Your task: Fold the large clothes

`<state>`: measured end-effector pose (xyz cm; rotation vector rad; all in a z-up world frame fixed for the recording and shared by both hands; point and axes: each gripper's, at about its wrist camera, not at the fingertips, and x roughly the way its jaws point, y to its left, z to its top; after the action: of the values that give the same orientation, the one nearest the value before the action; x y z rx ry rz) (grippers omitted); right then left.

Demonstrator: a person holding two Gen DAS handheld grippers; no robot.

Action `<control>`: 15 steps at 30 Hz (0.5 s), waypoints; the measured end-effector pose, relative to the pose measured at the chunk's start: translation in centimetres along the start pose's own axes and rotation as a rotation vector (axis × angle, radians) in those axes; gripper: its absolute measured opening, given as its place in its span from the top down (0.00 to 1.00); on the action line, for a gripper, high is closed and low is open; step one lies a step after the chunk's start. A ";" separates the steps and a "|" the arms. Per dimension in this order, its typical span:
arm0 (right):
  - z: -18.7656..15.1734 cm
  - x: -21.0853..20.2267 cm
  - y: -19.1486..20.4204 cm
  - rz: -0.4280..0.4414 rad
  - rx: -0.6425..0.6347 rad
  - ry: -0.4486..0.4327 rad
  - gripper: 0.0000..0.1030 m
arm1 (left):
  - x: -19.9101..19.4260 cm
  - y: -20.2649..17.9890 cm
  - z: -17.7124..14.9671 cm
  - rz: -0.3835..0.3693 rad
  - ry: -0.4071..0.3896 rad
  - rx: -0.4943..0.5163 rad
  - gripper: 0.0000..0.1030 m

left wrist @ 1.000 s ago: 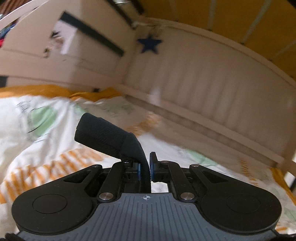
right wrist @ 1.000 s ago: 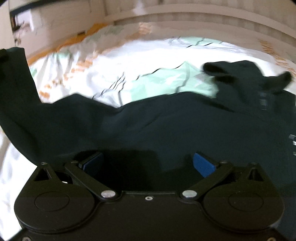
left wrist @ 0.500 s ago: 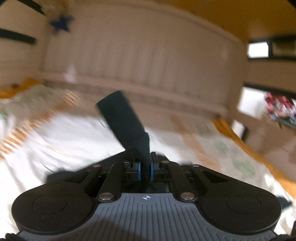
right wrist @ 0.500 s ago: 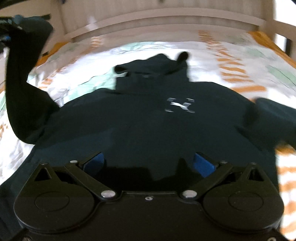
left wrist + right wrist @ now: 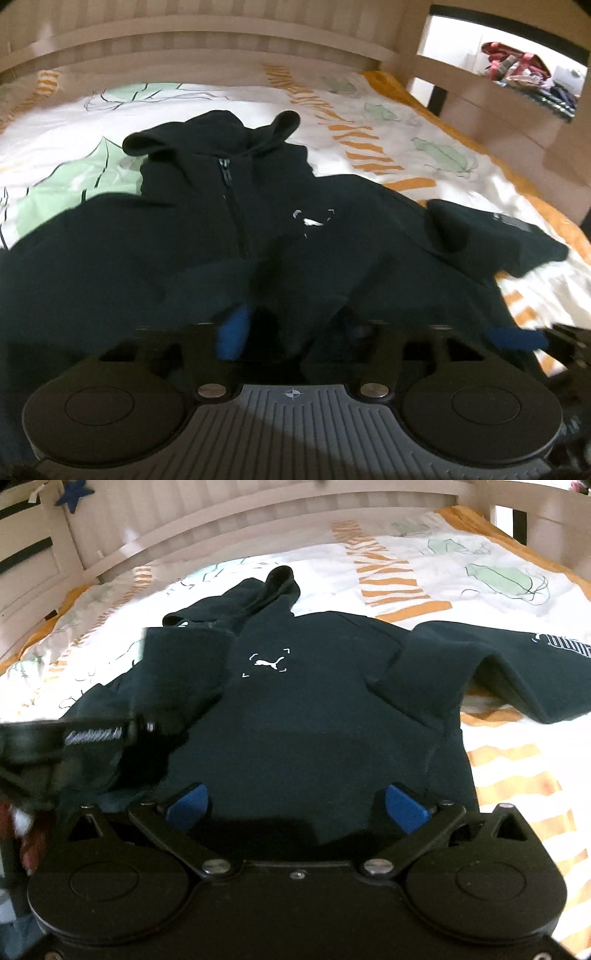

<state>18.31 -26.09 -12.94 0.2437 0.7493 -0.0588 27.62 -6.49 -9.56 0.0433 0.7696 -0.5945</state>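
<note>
Patterned bedding (image 5: 480,554) covers the bed, and my dark hoodie (image 5: 314,720) lies front-up across it, hood far, one sleeve (image 5: 517,664) stretched right. My left tongs (image 5: 291,332) are opening, dropping the other sleeve (image 5: 288,295) onto the chest. My right tongs (image 5: 295,805) hang open, empty. Thick, floppy fleece: I'd pinch cuffs or hem.
</note>
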 end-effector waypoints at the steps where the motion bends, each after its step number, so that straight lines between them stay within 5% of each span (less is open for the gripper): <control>1: 0.0 0.0 0.0 -0.006 -0.002 -0.001 0.01 | -0.7 0.1 -0.5 -0.007 -0.015 0.000 0.30; 10: 0.3 -0.2 0.4 -0.009 -0.008 -0.019 0.01 | -4.1 1.2 -3.0 0.092 -0.020 0.051 0.25; 15: 1.2 0.8 0.7 0.098 0.025 -0.026 0.01 | -5.0 5.5 -4.9 0.186 -0.007 -0.079 0.25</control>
<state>19.81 -25.71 -12.52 0.3025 0.7104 0.0215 24.54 1.75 -10.73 0.0392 0.7722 -0.3871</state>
